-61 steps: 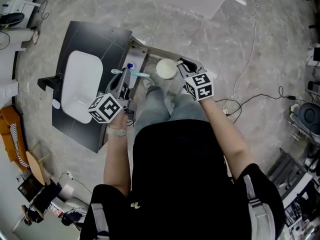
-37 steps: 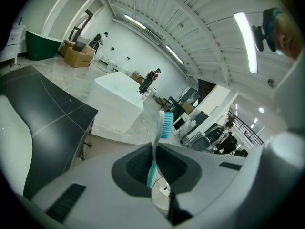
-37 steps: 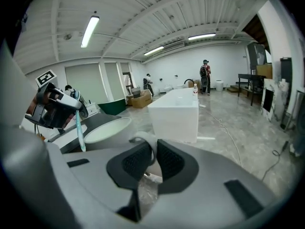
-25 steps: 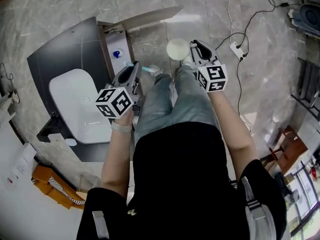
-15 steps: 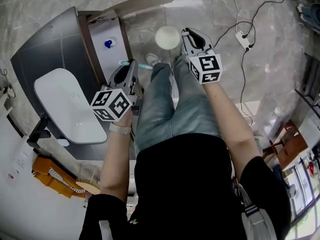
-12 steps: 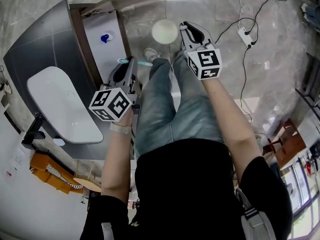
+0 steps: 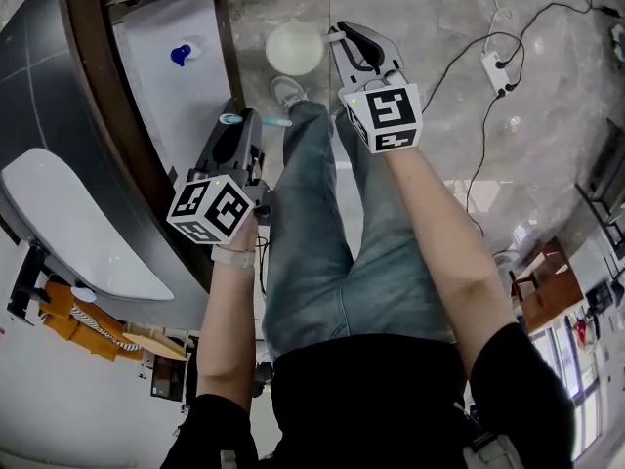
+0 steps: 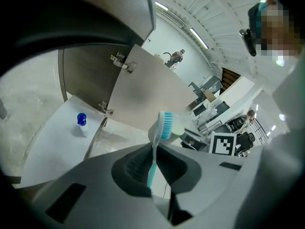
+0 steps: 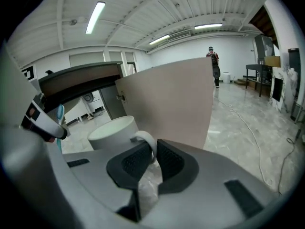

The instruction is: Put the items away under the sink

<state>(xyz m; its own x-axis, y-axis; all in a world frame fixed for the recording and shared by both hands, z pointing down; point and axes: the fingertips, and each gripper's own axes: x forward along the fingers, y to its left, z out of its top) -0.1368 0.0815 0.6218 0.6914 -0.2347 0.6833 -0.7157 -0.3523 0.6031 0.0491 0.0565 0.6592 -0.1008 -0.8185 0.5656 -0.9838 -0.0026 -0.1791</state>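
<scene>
My left gripper [image 7: 244, 122] is shut on a teal and white toothbrush [image 7: 258, 120], level with the open cabinet under the sink. In the left gripper view the toothbrush [image 8: 158, 140] stands up between the jaws of the left gripper [image 8: 155, 165]. My right gripper [image 7: 342, 39] is shut on the handle of a white mug [image 7: 294, 46] above the floor. In the right gripper view that handle [image 9: 148, 145] sits between the pads of the right gripper [image 9: 155, 159], the mug [image 9: 113, 132] just beyond. The cabinet's white shelf [image 7: 161, 96] holds a small blue-capped bottle [image 7: 182, 55].
The cabinet door [image 8: 143, 97] stands open to the right of the shelf. The white basin [image 7: 73, 228] sits in the dark countertop [image 7: 44, 86] at the left. My jeans-clad legs [image 7: 322, 213] are below the grippers. A power strip [image 7: 493, 66] with cables lies on the marble floor.
Both grippers have come down toward the floor with the toothbrush and the mug held. The open cabinet and its shelf now sit closer and larger in the head view.
</scene>
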